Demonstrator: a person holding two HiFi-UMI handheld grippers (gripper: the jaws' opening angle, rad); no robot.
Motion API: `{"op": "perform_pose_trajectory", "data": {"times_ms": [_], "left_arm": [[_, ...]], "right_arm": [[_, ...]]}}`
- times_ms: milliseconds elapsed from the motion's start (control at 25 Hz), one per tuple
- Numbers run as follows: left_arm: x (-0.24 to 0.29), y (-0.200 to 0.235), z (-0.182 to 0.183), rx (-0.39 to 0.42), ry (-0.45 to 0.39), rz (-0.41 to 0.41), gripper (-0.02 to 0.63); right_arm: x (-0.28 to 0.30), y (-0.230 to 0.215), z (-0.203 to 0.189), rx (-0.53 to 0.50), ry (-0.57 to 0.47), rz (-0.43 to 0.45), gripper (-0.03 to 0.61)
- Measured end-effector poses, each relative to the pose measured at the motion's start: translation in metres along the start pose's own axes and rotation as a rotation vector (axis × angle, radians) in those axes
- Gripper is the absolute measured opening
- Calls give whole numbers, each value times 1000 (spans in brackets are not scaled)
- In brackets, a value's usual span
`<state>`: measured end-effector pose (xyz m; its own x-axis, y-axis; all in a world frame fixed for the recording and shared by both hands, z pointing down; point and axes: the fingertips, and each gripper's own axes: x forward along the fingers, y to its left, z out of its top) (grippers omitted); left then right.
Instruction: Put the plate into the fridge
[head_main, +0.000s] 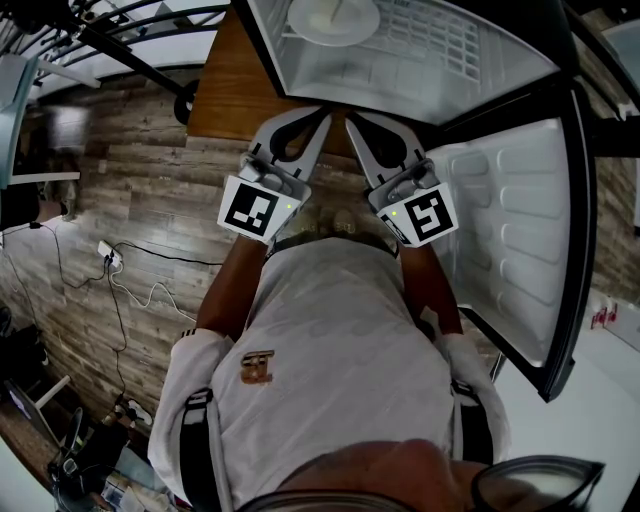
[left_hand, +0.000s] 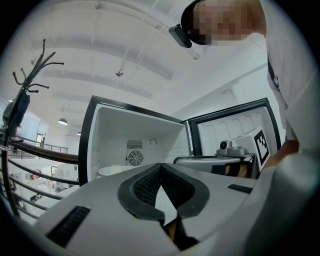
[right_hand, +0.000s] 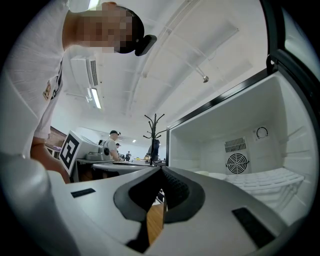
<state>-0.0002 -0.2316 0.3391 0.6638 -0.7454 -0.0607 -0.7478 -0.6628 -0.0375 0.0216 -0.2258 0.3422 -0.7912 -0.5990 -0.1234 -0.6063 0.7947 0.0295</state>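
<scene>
A white plate (head_main: 333, 18) lies on the wire shelf inside the open fridge (head_main: 450, 50), at the top of the head view. It also shows low in the fridge as the plate (left_hand: 107, 171) in the left gripper view and the plate (right_hand: 210, 175) in the right gripper view. My left gripper (head_main: 322, 115) and right gripper (head_main: 352, 118) are held side by side close to my body, pointing at the fridge opening and short of it. The left gripper (left_hand: 160, 165) is shut and empty. The right gripper (right_hand: 161, 170) is also shut, with nothing between its pads.
The fridge door (head_main: 510, 230) stands swung open on the right. A wooden surface (head_main: 225, 90) lies left of the fridge. Cables and a power strip (head_main: 110, 260) lie on the wood floor at left. A coat rack (right_hand: 155, 125) and people stand in the background.
</scene>
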Motion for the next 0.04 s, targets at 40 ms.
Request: {"op": "perform_pose_trajectory", "data": {"times_ms": [40], "left_arm": [[0, 0, 0, 1, -1, 0, 18]], "right_arm": [[0, 0, 0, 0, 0, 0, 32]]}}
